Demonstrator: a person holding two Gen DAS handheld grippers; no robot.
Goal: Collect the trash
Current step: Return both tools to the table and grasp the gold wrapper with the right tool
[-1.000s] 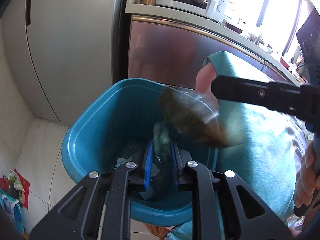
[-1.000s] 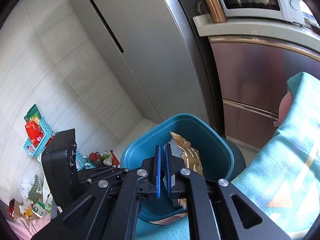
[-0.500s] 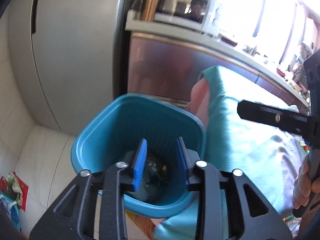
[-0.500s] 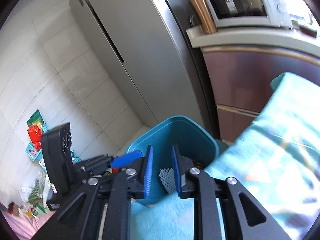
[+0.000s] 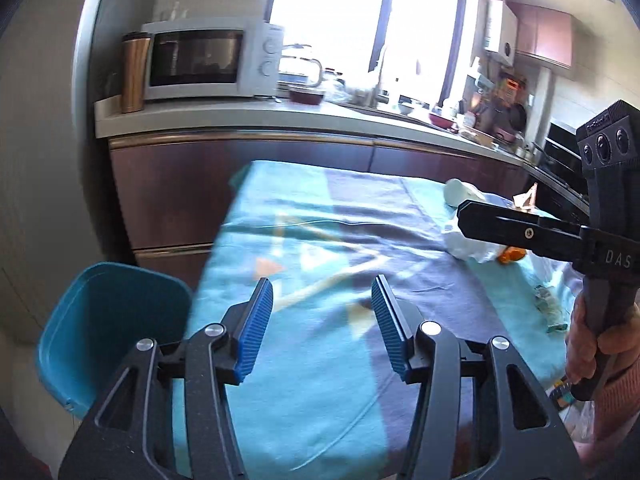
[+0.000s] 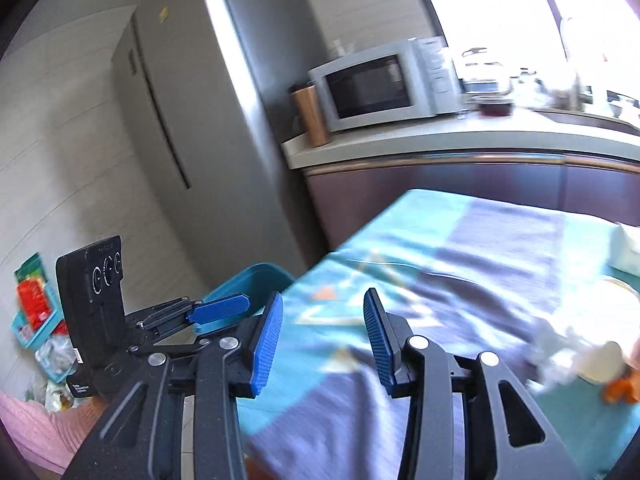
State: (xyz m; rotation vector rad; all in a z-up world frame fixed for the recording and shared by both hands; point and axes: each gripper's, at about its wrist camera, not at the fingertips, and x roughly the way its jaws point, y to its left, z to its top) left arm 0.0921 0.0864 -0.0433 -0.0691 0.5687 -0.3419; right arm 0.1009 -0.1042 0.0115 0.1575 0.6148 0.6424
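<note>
Presently: left gripper (image 5: 322,322), right gripper (image 6: 322,338), jaws just opening, spread, nothing between, freed for next pickup. Teal bin (image 5: 108,320) at table's end, below edge. Remaining trash: crumpled tissue (image 5: 468,246), orange scrap (image 5: 512,255), on tablecloth (image 5: 320,220), far side.

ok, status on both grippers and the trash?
Left gripper and right gripper open, empty, jaws just opening. Blue bin beside table. Crumpled white trash left on cloth. Nothing in the way.
</note>
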